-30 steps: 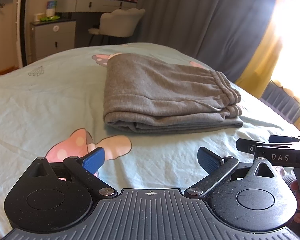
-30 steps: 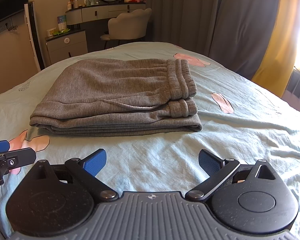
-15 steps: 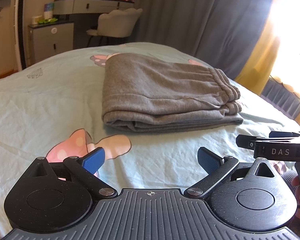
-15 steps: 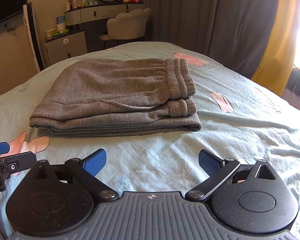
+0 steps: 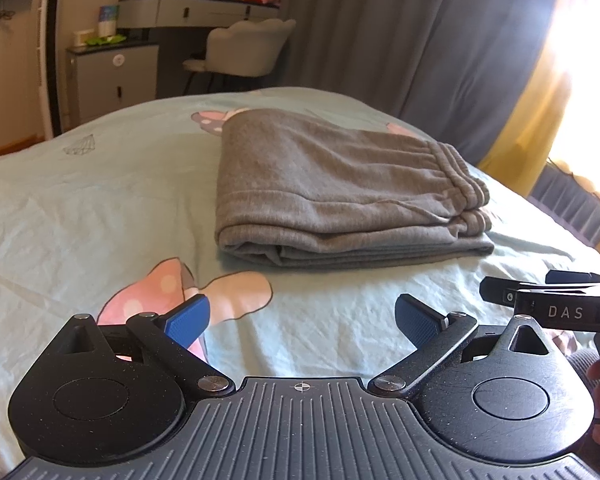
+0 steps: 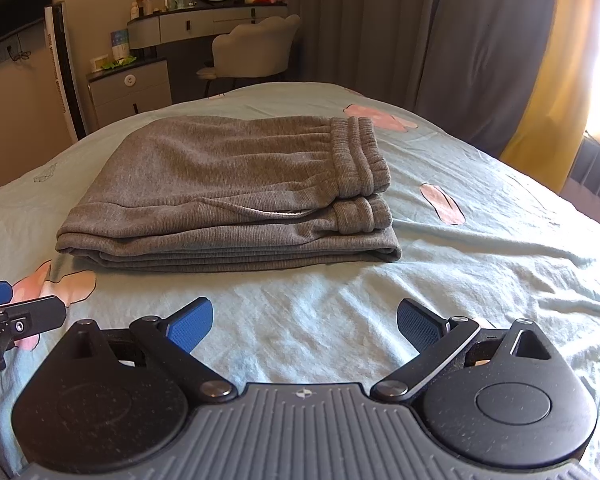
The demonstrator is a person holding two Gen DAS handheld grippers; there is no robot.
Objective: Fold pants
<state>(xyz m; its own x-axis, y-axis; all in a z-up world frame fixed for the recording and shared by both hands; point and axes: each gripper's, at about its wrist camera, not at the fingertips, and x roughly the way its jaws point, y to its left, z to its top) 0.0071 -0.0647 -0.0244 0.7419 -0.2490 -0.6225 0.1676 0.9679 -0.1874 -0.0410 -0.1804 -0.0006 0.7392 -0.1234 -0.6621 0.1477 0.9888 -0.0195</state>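
Grey sweatpants (image 5: 340, 192) lie folded in a neat stack on the bed, waistband to the right; they also show in the right wrist view (image 6: 236, 196). My left gripper (image 5: 302, 320) is open and empty, held low over the sheet in front of the stack, apart from it. My right gripper (image 6: 304, 326) is open and empty, also in front of the stack. The right gripper shows at the right edge of the left wrist view (image 5: 556, 300). The left gripper shows at the left edge of the right wrist view (image 6: 12, 312).
The bed has a light blue sheet (image 6: 480, 264) with pink cartoon prints (image 5: 172, 292). Behind the bed stand a dresser with a mirror (image 6: 208, 28), a chair (image 6: 256, 48) and a drawer unit (image 6: 130, 88). Grey and yellow curtains (image 6: 500, 52) hang at the right.
Both grippers have drawn back a little from the folded pants and stay open. The pants have not moved.
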